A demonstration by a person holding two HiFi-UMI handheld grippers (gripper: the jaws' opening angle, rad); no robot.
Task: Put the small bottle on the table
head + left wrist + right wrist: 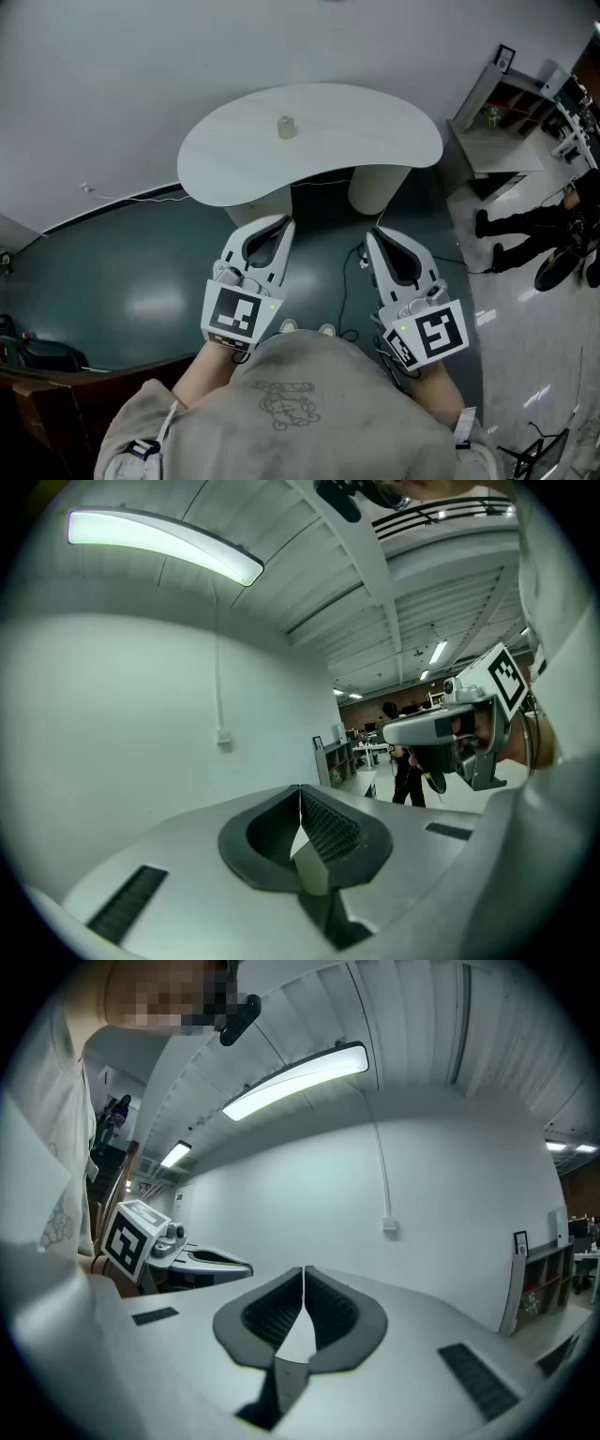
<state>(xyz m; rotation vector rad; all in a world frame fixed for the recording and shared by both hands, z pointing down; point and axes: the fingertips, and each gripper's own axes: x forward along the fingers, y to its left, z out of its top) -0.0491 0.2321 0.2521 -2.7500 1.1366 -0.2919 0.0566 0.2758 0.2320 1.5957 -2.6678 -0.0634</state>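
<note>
Bottle point(286, 127): stands upright on the white worktop point(375, 141), upper middle of the head view, towards the far edge, with nothing touching it.

Left gripper point(284, 223): fingers clenched tip to tip, nothing between them.

Right gripper point(369, 236): fingers likewise pressed together, empty.

Both grippers hang side by side in the lower half of the frame, close to the person's chest. They are short of the worktop's near edge and well apart from the bottle.

Judgement: the placement looks complete. Nothing appears left except to confirm that the bottle sits steady.
</note>
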